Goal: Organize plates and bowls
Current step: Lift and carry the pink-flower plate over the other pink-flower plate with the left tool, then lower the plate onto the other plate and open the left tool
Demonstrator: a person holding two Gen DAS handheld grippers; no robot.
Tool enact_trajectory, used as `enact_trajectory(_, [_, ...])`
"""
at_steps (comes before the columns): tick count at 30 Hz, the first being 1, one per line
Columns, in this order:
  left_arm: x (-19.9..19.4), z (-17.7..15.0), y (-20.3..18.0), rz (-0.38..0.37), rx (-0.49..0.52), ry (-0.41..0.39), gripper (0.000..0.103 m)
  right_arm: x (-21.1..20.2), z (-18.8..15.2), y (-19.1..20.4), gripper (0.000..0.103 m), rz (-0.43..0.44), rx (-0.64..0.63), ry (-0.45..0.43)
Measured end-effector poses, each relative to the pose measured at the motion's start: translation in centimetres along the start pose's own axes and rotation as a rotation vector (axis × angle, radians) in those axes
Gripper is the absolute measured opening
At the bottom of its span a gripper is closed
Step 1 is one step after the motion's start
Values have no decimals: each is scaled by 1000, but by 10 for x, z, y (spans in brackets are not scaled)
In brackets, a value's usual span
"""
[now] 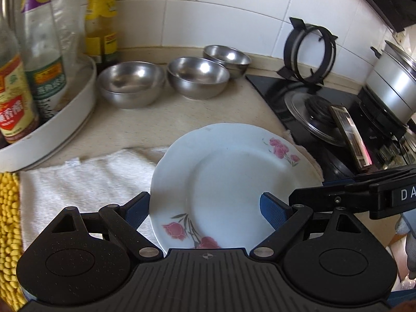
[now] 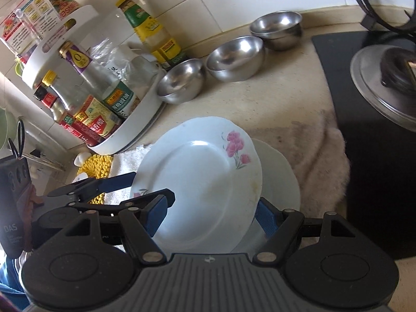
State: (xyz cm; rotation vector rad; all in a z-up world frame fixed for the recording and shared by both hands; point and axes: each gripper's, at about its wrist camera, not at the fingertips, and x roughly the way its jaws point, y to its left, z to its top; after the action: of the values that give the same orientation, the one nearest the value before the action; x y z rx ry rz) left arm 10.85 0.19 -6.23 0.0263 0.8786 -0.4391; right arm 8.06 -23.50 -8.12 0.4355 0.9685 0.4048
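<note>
A white plate with pink flowers (image 1: 228,179) (image 2: 200,184) is held tilted above the towels. My left gripper (image 1: 205,208) straddles its near rim, one blue pad under it and one over it. My right gripper (image 2: 210,213) also grips the plate's edge between its blue pads. A second white plate (image 2: 279,174) lies beneath, on the towel. Three steel bowls (image 1: 131,84) (image 1: 199,76) (image 1: 227,58) stand in a row at the back of the counter; they also show in the right wrist view (image 2: 182,84) (image 2: 235,58) (image 2: 277,28).
A white turntable rack (image 1: 59,119) (image 2: 140,119) with sauce bottles stands at the left. White towel (image 1: 91,179) and pinkish towel (image 2: 319,153) cover the counter. Black stove (image 1: 325,109) (image 2: 374,140) with a pot lid (image 2: 379,88) lies right; a pot (image 1: 395,83) behind.
</note>
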Motion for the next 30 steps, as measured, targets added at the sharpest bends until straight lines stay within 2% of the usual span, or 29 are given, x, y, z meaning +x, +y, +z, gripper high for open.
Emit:
enact_trajectory(10, [3,-4,-16,-10,20,13,93,-7,-9,-8,89,-18,13,11])
enact_trajectory(19, [8,-10,-18,2,-3,30,93,-4,-9,-14,89,-32,-13,34])
enact_trajectory(22, [5,-9,-15,10,-10,18,87,-17,-6,-14,89,-89,-79,-34])
enact_trajectory(25, [-9,-6,-10,56,-21,-42,92,-33,0,-14,89,-148,-138,-112])
enact_trajectory(30, [-25,-6,4,121,-92,-81,95,-36,5,-17,92,-101,-140,-132])
